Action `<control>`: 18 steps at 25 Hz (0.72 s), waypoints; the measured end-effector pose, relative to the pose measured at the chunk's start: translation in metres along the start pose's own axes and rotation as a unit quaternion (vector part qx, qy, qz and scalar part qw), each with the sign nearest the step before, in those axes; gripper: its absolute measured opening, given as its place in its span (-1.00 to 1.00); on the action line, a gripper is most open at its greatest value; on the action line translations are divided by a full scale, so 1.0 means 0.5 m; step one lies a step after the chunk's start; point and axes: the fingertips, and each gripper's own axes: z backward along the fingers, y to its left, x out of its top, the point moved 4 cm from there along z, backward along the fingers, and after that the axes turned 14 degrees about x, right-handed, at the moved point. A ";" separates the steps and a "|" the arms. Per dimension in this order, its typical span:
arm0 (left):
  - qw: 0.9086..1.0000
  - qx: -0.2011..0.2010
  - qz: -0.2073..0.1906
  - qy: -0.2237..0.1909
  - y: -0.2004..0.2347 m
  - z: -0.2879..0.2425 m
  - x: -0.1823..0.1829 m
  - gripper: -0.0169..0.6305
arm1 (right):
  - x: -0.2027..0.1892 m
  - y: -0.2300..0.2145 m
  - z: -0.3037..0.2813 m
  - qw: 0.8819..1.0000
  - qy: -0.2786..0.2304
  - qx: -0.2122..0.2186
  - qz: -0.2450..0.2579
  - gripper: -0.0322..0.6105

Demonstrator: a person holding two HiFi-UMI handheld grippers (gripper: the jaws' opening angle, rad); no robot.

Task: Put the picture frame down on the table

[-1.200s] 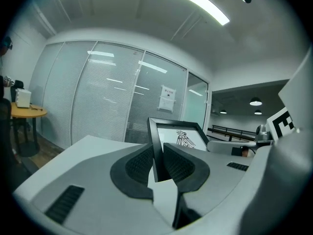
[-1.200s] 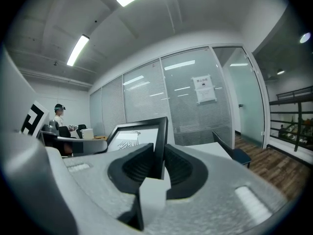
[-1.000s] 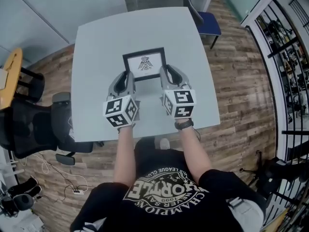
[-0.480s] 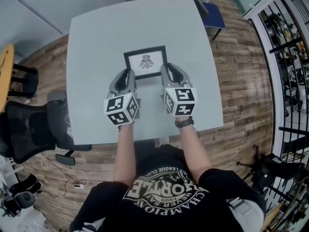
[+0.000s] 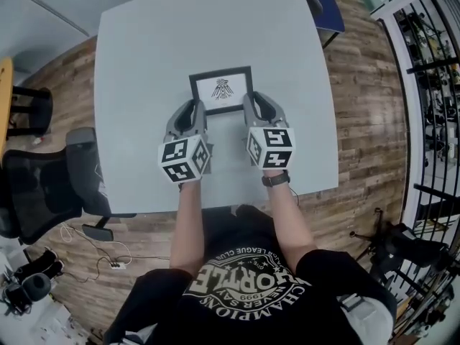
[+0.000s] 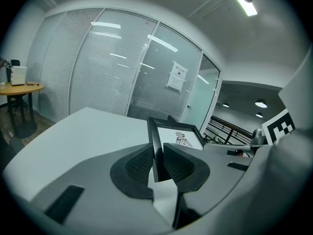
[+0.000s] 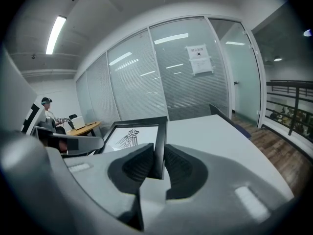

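Holding one picture frame (image 5: 221, 90) between our two grippers, we see it face up over the grey table (image 5: 144, 56), its long axis running straight from one set of fingers to the other. The bird print's top points away from both sets of fingertips, toward the table's far edge.

Our left gripper (image 5: 193, 111) pinches the frame's left border near the close corner. In the left gripper view, its ribbed pads (image 6: 142, 163) press on either side of the black moulding (image 6: 156, 151).

Our right gripper (image 5: 253, 103) does the same on the right border. In the right gripper view the frame (image 7: 131, 137) stretches away leftward beyond the fingers, its edge clamped between both pads (image 7: 177, 165).

Both forearms reach forward side by side, nearly parallel, with the marker cubes behind the fingers, toward our body. A watch (image 5: 274, 180) sits on the right wrist.

We cannot tell whether the frame's underside touches the table.

Beyond the fingertips stands one blue chair (image 5: 330, 9); one black office chair (image 5: 43, 192) is well off to the left.
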 end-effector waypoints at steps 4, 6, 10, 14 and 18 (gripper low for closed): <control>1.000 0.002 0.004 0.022 0.019 -0.036 -0.035 -0.73 | -0.037 -0.014 -0.034 1.000 0.020 -0.004 -0.009 -0.69; 0.999 0.003 0.006 0.033 0.026 -0.051 -0.050 -0.73 | -0.053 -0.020 -0.046 0.999 0.030 -0.007 -0.013 -0.69; 0.999 0.009 0.002 0.054 0.041 -0.087 -0.087 -0.73 | -0.093 -0.034 -0.075 0.998 0.053 -0.008 -0.026 -0.69; 0.997 0.014 -0.001 0.077 0.051 -0.123 -0.125 -0.73 | -0.131 -0.056 -0.102 0.996 0.077 -0.005 -0.045 -0.69; 0.995 0.021 -0.009 0.101 0.065 -0.168 -0.165 -0.73 | -0.180 -0.077 -0.138 0.993 0.103 -0.010 -0.051 -0.69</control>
